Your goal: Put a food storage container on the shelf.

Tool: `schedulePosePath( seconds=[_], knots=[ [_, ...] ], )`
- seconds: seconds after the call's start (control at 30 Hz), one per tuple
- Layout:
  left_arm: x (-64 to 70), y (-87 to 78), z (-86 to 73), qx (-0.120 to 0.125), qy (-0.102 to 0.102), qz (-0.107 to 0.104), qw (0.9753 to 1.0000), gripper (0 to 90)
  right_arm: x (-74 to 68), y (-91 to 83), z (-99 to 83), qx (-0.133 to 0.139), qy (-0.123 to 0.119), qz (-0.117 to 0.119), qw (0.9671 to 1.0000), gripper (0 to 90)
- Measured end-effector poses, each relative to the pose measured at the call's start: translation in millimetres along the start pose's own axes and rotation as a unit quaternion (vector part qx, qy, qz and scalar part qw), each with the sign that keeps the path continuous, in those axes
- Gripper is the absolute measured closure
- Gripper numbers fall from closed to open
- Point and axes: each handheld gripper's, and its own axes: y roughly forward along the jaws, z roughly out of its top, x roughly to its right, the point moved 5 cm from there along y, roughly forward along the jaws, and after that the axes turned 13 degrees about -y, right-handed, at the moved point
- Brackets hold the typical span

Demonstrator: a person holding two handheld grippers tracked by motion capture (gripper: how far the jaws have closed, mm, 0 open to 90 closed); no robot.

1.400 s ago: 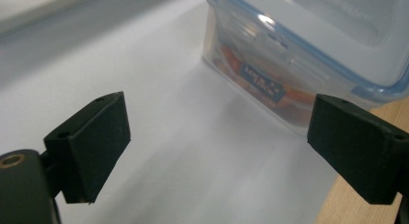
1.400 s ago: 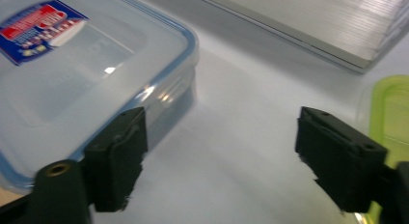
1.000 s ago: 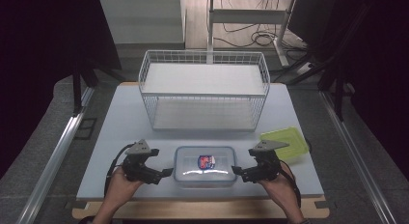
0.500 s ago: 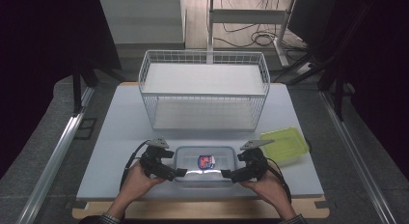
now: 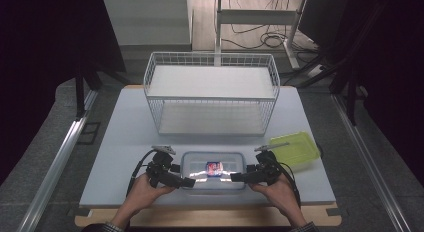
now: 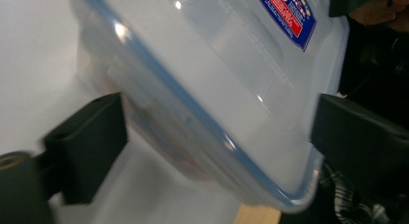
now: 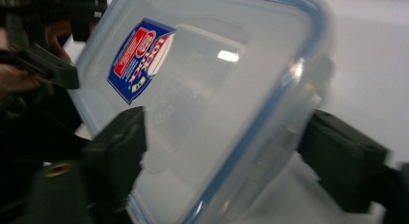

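A clear plastic container [image 5: 199, 163] with a blue-sealed lid and a red and blue sticker [image 5: 214, 167] lies near the table's front edge. My left gripper [image 5: 181, 176] is at its left end and my right gripper [image 5: 240, 174] at its right end. In the left gripper view the container [image 6: 212, 84] sits between the wide-apart jaws of the left gripper [image 6: 217, 137], which is open. The right gripper view has the container [image 7: 207, 89] between the spread jaws of the right gripper [image 7: 222, 156], also open. Both views are blurred.
A white wire basket [image 5: 210, 98] stands behind the container at mid table. A yellow-green tray [image 5: 295, 148] lies to the right, just beyond my right gripper. The grey table [image 5: 125, 137] ends in a wooden front edge below the hands.
Both grippers have moved inward from either side, and their open jaws now straddle the container's two ends. The container has stayed in place.
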Motion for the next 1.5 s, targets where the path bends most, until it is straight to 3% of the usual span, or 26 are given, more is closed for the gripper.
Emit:
schedulePosePath(
  seconds=[0.03,0.1,0.2,0.3,0.47,0.6,0.7,0.77,0.93,1.17,1.27,1.37,1.5],
  knots=[
    [0.1,-1.5,-1.3,0.001,0.001,-0.003,1.0000,22.6,0.8,-3.2,-1.2,0.004,0.011,0.001,0.9999,27.6],
    [0.8,-4.2,-4.8,0.005,0.001,-0.010,0.9999,26.1,-0.4,-6.5,-3.4,0.008,0.017,0.003,0.9998,31.0],
    [0.2,-11.7,-6.7,0.031,-0.021,-0.027,0.9989,36.8,-5.3,-12.5,-6.1,0.009,0.026,0.004,0.9996,37.1],
    [-0.3,-14.2,-7.0,0.041,-0.026,-0.040,0.9980,45.1,-7.1,-20.4,-9.1,0.015,0.032,0.013,0.9993,44.5],
    [3.1,-14.6,-7.8,0.047,-0.020,-0.028,0.9983,45.4,-10.3,-22.5,-10.7,0.017,0.028,0.005,0.9995,45.1],
    [2.2,-16.3,-7.1,0.068,-0.028,-0.031,0.9968,48.1,-9.3,-24.9,-11.8,0.033,0.030,0.010,0.9990,48.3],
    [2.6,-20.9,-4.7,0.087,-0.006,-0.010,0.9962,50.8,-13.8,-23.5,-4.6,0.040,-0.004,-0.020,0.9990,48.6],
    [1.9,-21.0,-5.7,0.091,-0.008,-0.014,0.9958,51.0,-15.3,-22.0,-2.6,0.041,-0.017,-0.028,0.9986,48.2],
    [2.6,-21.8,-8.3,0.089,-0.002,-0.016,0.9959,51.6,-11.4,-21.1,-12.0,0.063,0.010,0.005,0.9979,49.1],
    [5.3,-22.1,-9.5,0.093,-0.011,-0.006,0.9956,51.8,-12.0,-21.4,-12.5,0.069,0.020,0.003,0.9974,49.9],
    [5.8,-23.7,-8.2,0.101,-0.014,0.006,0.9947,51.9,-15.3,-21.5,-10.1,0.073,0.005,-0.011,0.9973,50.2],
    [5.7,-29.6,-5.1,0.118,-0.019,-0.007,0.9928,52.5,-19.8,-23.4,-4.1,0.081,-0.020,-0.023,0.9962,50.5],
    [11.6,-39.9,2.0,0.130,-0.012,-0.004,0.9914,52.8,-24.4,-27.7,4.7,0.096,-0.035,-0.025,0.9944,50.5]
  ],
)
